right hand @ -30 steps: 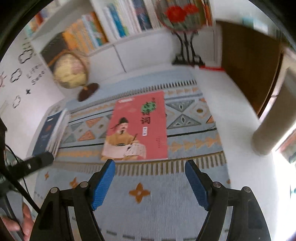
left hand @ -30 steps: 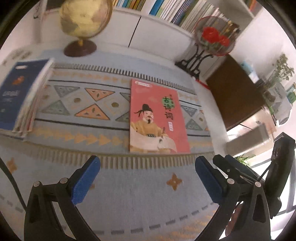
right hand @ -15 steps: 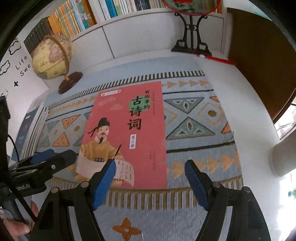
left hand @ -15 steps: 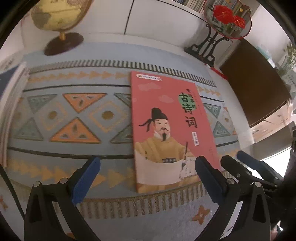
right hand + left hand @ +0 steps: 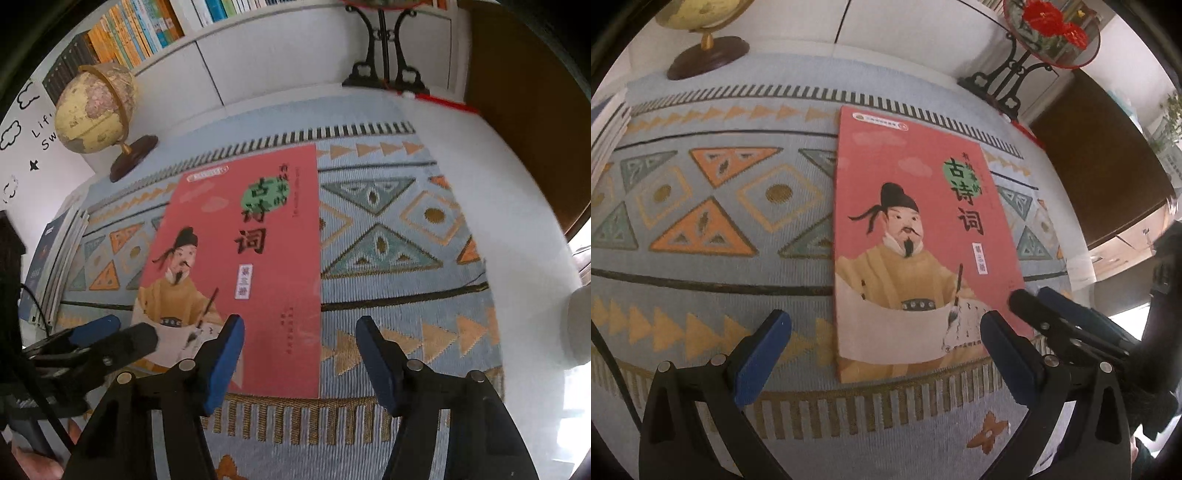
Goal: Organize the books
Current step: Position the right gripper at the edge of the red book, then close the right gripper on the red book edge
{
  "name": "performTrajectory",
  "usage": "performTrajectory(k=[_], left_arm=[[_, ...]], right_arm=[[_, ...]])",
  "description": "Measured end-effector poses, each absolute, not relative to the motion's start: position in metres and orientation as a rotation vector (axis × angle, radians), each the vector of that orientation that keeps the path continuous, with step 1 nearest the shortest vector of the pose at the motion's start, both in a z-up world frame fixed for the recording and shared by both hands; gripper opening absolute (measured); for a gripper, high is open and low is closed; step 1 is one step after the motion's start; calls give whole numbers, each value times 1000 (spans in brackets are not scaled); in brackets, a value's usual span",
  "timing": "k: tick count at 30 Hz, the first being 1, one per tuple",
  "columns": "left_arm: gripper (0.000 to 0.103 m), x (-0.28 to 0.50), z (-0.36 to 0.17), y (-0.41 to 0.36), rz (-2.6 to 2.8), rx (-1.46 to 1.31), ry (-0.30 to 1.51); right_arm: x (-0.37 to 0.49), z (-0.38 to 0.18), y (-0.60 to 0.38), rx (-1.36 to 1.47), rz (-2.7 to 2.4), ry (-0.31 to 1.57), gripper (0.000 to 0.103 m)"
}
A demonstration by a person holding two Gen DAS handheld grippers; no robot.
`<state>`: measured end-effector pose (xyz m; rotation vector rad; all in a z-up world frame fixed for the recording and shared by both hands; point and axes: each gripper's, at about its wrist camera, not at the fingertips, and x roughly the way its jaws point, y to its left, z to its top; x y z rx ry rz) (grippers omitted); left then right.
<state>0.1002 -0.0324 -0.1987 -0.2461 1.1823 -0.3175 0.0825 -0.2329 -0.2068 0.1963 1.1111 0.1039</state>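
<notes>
A thin red book [image 5: 916, 236] with a drawn poet on its cover lies flat on a patterned cloth [image 5: 713, 206]; it also shows in the right wrist view [image 5: 243, 266]. My left gripper [image 5: 882, 354] is open and empty, low over the book's near edge. My right gripper [image 5: 299, 362] is open and empty over the book's near right corner; it shows in the left wrist view [image 5: 1052, 310]. A stack of books [image 5: 51, 266] with a blue cover lies at the cloth's left end.
A globe [image 5: 96, 110] on a dark base stands at the back left. A black stand [image 5: 1008, 81] with a red round ornament stands at the back right. A shelf of books [image 5: 147, 26] lines the back wall. A brown cabinet [image 5: 1100, 166] is on the right.
Both grippers have moved forward and down toward the red book, which now fills more of each view. Both stay open. The book has not moved.
</notes>
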Motion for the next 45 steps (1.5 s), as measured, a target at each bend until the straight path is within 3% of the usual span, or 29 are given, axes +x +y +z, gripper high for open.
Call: performTrajectory(k=[10,24,33,41,44,45], left_arm=[[102,97,-197,-41,-337,-270,1155],[102,97,-199,-40,-393,-334,1152],[102,89,-201,-59,-405,-132,1137],[102,81,-205,-72,-412,39,1115],[102,80,-202,-70,-439,35,1111],[102,80,-202,-71,-447,41,1110]], right_arm=[[86,-211,-228,232,170,1109,61],[85,-216,-262,557,296,1096,60],[90,-216,-261,563,285,1110,61],[92,-227,-297,1090,490,1029,61],[100,-234,-290,1061,462,1044,56],[104,-239,-285,1044,454,1059,48]])
